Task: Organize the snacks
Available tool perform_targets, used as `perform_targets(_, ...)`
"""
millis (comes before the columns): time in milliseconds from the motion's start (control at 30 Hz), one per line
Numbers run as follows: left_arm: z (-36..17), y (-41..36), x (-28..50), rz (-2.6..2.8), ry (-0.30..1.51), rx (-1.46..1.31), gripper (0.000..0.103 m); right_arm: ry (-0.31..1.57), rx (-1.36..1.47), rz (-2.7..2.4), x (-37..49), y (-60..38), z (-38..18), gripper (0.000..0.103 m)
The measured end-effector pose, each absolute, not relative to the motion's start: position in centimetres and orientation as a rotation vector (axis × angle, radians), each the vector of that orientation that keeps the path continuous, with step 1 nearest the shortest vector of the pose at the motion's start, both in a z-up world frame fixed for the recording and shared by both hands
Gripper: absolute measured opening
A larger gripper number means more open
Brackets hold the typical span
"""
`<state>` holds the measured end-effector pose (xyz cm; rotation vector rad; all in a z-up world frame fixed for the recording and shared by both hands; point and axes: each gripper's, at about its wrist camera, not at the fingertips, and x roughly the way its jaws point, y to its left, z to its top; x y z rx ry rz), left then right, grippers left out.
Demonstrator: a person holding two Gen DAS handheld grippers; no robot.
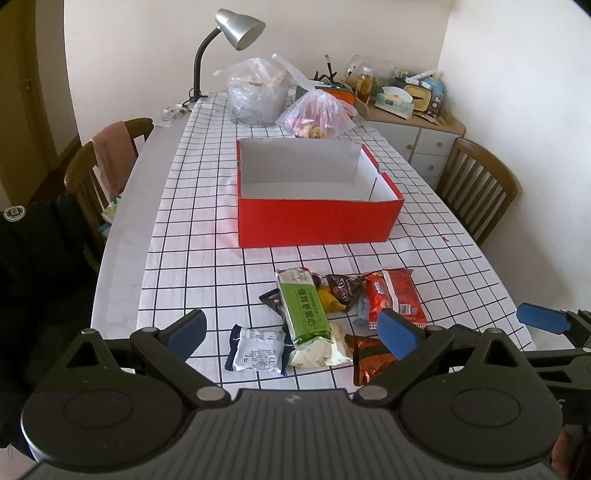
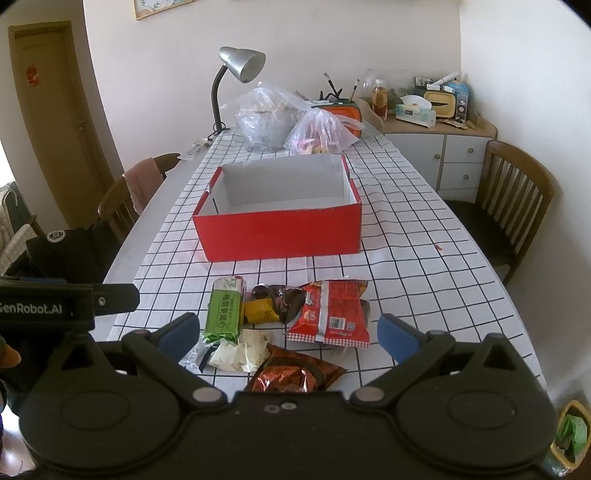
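An empty red box point(image 1: 317, 218) point(image 2: 277, 230) with a white inside stands mid-table on the checked cloth. In front of it lies a pile of snack packets: a green pack point(image 1: 304, 308) point(image 2: 223, 312), a red bag point(image 1: 395, 295) point(image 2: 332, 314), a brown M&M's bag point(image 1: 341, 288), a yellow packet point(image 2: 258, 312), a white-and-blue packet point(image 1: 258, 350), a cream wrapper point(image 2: 240, 352) and a copper foil bag point(image 1: 369, 358) point(image 2: 291, 373). My left gripper point(image 1: 291, 330) hovers open above the near side of the pile. My right gripper point(image 2: 288, 332) is open too, over the pile, holding nothing.
At the far end stand a silver desk lamp point(image 1: 236, 29), two clear plastic bags point(image 1: 258, 92) with food and a cluttered cabinet point(image 1: 417, 125). Wooden chairs point(image 1: 107, 166) point(image 2: 513, 199) flank the table. A dark jacket point(image 1: 33, 258) hangs at the near left.
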<state>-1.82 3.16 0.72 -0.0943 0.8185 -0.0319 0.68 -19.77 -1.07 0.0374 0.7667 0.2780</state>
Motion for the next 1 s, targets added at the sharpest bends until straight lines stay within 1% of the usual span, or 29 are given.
perform_targets(633,-0.2,2.4,-1.7,-0.099,0.839,-0.090,0.100,0.780,0.024,0.267,0.0,-20.2,-1.5,0.103)
perform_targets(1000,-2.5,2.8,-0.5,-0.070,0.899,-0.104,0.100,0.871,0.052,0.318,1.9,-20.3,-4.7,0.101)
